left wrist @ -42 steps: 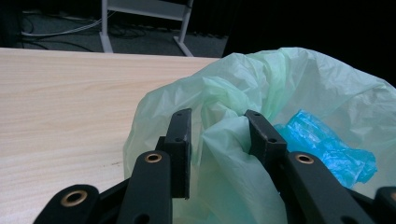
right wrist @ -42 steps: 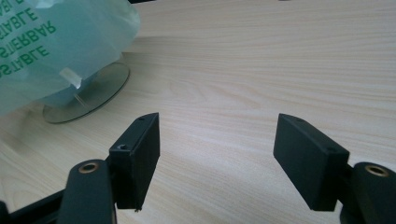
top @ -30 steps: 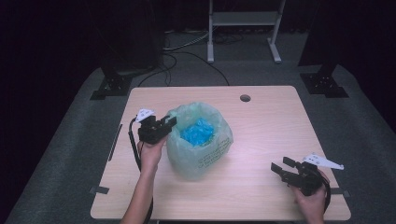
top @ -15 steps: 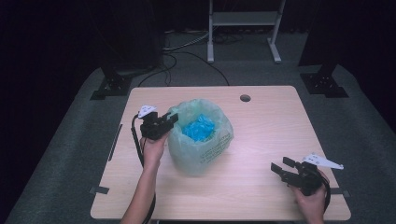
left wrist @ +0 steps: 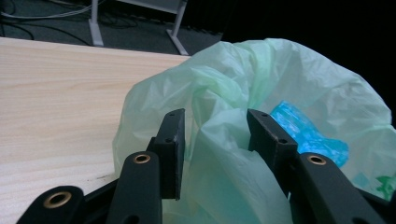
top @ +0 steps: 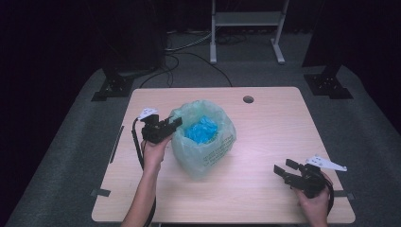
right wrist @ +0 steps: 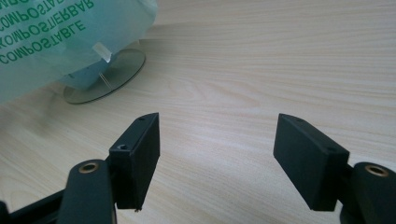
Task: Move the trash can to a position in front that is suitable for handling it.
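High view: the green bag point(top: 203, 139) stands a little left of the middle of the bench point(top: 265, 137), its mouth open upward; the left claw point(top: 165, 127) is at the rim at 9 o'clock of the bag, and the right claw point(top: 286, 171) is well apart, near the bench corner at 4 o'clock.
Bag axis: the long axis is about upright, with the mouth leaning a little toward 12 o'clock and the lower body bulging toward 6 o'clock.
Bag content: a crumpled blue thing point(top: 201, 130) lies inside, seen through the mouth.
Left gripper view: it shows what the high view cannot, a fold of the bag rim point(left wrist: 219, 135) between the two jaws; the right-hand jaw lies against the film, and a gap shows beside the left-hand one.
Left claw: partly spread, it has just been opening, with the bag film between the jaws and not pinched.
Right gripper view: it shows a round clear base point(right wrist: 105, 77) on the bench under the bag point(right wrist: 60, 37), and green letters printed on the film; the base is not to be seen from above.
Right claw: spread wide above bare wood, nothing between the jaws point(right wrist: 217, 158).
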`<state>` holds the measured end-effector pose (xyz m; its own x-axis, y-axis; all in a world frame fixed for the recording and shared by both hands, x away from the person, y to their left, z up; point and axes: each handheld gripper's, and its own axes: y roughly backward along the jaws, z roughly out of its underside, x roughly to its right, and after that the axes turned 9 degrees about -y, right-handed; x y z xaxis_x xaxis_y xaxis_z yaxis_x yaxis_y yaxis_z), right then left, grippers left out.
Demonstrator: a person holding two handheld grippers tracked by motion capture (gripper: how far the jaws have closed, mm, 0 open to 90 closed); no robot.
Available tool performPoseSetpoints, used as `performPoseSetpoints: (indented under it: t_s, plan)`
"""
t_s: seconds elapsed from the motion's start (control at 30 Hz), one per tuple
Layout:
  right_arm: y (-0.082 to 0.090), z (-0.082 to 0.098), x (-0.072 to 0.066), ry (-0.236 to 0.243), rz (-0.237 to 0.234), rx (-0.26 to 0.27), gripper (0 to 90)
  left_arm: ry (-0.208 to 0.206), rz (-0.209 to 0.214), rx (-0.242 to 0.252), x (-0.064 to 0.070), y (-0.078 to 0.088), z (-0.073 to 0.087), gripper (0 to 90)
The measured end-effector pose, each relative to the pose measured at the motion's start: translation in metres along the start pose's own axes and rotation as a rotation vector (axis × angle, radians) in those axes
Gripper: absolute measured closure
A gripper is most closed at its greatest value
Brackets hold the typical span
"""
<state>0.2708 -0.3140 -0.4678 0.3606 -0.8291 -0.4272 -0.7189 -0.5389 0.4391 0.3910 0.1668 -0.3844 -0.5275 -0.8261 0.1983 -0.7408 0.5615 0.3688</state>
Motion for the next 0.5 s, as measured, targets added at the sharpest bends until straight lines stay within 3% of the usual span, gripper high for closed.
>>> performPoseSetpoints:
  t_s: [0.2, 0.3, 0.5]
  plan:
    - [0.0005, -0.0004, -0.0008, 0.003, 0.001, 0.008, 31.1, -0.032, 0.001, -0.022, 0.0026, 0.0033, -0.0018, 66.3]
    - [0.0006, -0.0002, -0.0003, 0.002, 0.001, 0.010, 31.3, -0.064, -0.023, -0.030, 0.0057, 0.0049, -0.0038, 70.5]
    - [0.0011, -0.0006, 0.0002, 0.000, -0.001, 0.015, 31.3, -0.066, -0.037, -0.032, 0.0074, 0.0054, -0.0050, 71.4]
